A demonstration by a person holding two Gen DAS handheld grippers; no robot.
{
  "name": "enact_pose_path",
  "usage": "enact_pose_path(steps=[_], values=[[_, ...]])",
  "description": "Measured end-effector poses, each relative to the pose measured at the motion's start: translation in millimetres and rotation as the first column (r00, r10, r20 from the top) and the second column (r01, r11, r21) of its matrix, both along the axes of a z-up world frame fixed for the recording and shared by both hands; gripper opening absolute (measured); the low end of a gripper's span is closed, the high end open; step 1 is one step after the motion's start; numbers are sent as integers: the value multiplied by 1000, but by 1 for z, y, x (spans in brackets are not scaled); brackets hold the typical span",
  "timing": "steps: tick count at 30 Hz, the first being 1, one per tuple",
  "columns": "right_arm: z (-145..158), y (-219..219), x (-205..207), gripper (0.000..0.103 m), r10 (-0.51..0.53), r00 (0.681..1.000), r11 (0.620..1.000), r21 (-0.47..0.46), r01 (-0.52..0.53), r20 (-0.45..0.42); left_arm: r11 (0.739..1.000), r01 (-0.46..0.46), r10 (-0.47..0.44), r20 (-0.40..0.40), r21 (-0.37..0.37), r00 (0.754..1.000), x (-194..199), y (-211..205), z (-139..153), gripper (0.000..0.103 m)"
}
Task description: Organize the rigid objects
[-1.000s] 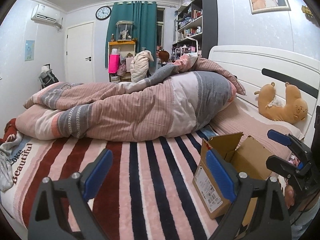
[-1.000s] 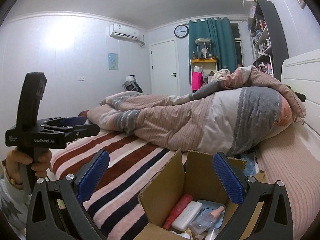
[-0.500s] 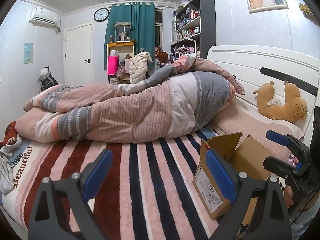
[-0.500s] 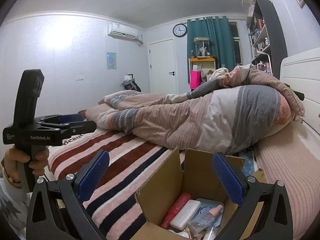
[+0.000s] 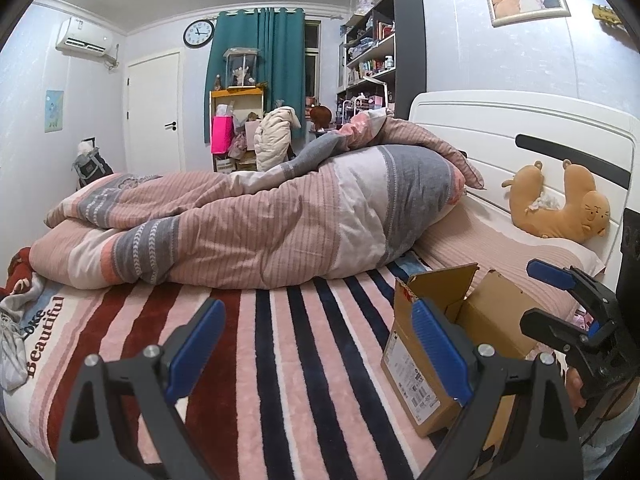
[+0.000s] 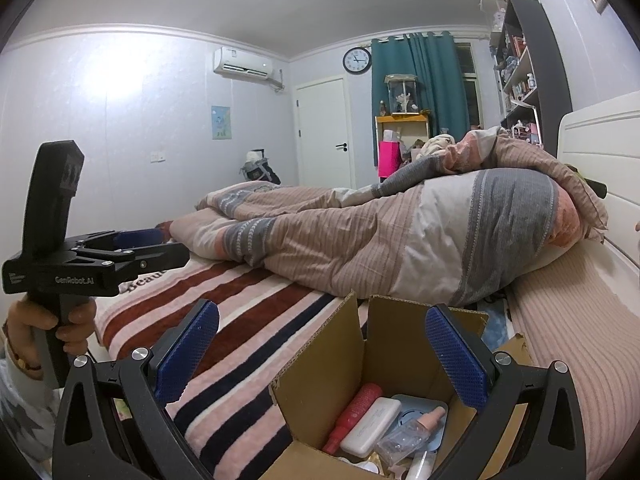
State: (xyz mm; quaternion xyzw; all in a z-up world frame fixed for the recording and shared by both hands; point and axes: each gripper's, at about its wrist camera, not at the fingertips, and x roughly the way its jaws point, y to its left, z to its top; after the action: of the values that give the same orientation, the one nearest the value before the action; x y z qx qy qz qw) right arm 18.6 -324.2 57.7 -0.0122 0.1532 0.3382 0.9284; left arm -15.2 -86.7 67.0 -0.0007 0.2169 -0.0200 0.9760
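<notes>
An open cardboard box sits on the striped bed; it also shows in the left wrist view. Inside lie a red tube, a white case, a light blue flat container, a clear pink-capped bottle and other small items. My right gripper is open and empty, above the box's near left side; it shows from the side in the left wrist view. My left gripper is open and empty over the striped blanket, left of the box; it shows in the right wrist view.
A bunched pink and grey duvet lies across the bed behind the box. A striped blanket covers the near bed. A brown plush toy leans on the white headboard. Crumpled clothes lie at the left edge.
Both views have shifted only slightly; the box sits a little lower in the right wrist view. Both grippers stay open and empty.
</notes>
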Motion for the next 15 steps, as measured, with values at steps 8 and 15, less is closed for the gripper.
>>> enact_pose_path(steps=[8, 15], values=[[0, 3, -8, 103, -16, 1000, 1000, 3, 16, 0, 1000, 2, -2, 8, 2, 1000, -3, -2, 2, 93], [0, 4, -11, 103, -23, 1000, 1000, 6, 23, -3, 1000, 7, -7, 11, 0, 1000, -3, -3, 2, 93]])
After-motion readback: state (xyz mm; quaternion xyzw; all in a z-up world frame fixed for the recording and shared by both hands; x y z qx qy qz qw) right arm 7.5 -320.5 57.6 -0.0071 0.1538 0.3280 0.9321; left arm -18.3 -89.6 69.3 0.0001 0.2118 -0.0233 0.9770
